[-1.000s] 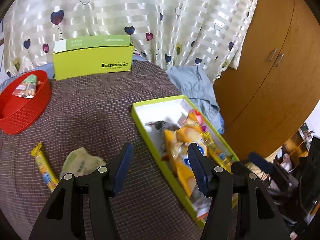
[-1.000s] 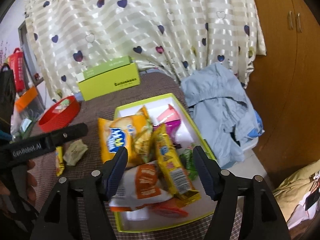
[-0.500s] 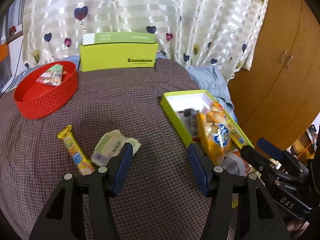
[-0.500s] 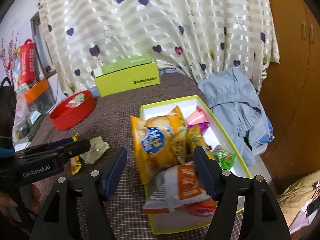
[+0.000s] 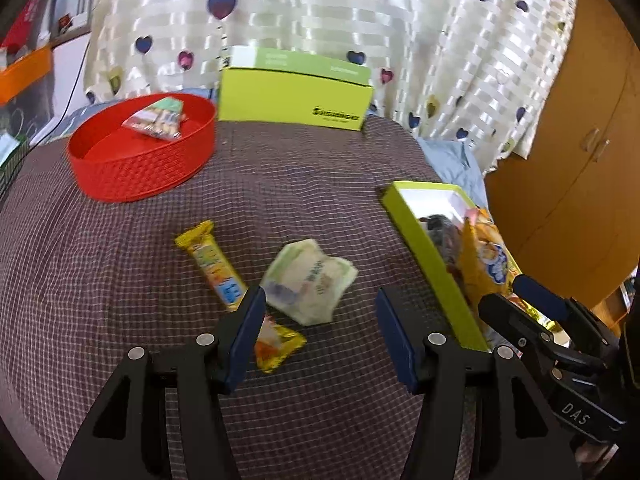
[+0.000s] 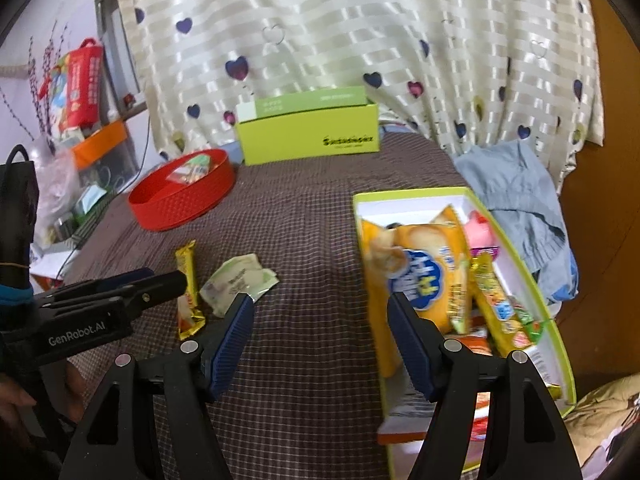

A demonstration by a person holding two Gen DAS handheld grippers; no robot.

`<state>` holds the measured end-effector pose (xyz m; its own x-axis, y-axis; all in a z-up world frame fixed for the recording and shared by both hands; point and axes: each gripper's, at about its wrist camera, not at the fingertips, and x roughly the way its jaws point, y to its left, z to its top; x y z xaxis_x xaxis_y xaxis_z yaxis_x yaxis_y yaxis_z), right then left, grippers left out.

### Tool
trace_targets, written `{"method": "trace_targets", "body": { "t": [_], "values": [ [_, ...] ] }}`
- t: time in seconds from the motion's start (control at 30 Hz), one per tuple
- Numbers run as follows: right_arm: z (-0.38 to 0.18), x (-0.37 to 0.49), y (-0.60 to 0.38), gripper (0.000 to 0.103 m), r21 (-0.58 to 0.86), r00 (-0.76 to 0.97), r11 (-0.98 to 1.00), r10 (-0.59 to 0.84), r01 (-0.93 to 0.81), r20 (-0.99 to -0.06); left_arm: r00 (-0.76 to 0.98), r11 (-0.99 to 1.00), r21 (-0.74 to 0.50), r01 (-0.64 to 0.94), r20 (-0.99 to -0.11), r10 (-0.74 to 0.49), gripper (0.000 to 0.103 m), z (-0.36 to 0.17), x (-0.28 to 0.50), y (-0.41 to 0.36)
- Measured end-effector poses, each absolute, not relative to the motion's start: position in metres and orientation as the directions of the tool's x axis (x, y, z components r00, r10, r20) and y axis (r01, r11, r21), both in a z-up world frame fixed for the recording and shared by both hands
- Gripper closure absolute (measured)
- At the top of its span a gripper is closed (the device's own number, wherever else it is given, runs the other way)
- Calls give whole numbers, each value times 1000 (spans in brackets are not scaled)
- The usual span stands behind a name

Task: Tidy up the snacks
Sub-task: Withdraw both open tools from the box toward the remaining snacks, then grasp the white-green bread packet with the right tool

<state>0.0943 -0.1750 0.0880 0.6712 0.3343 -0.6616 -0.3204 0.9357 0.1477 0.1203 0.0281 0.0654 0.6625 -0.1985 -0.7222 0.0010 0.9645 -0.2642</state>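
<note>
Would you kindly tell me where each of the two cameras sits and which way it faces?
Left wrist: on the left gripper, looking forward past its open jaws at the pale green packet and yellow bar; the right gripper's tip shows at right.
Right wrist: on the right gripper, jaws open, facing the cloth beside the snack-filled green tray; the left gripper and a hand show at left.
Both share the red basket, the green box and the heart-print curtain.

home bedroom | heart curtain [image 6: 360, 40] | wooden wardrobe [image 5: 580, 160] | clothes [image 6: 516, 192]
</note>
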Motion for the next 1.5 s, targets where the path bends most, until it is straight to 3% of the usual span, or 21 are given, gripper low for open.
{"method": "trace_targets", "body": {
  "t": [0.63, 1.23, 1.5],
  "values": [
    [47, 141, -87, 33, 140, 538, 906, 355, -399, -764, 639, 941, -306, -147, -755, -146, 45, 31, 122, 96],
    [16, 173, -49, 15, 77, 481, 877, 331, -474, -812, 629, 923, -341, -176, -760, -161, 45, 17, 126, 120],
    [14, 173, -52, 17, 67, 479, 871, 330, -487, -813, 623, 921, -350, -173, -763, -173, 45, 14, 131, 118]
  ]
}}
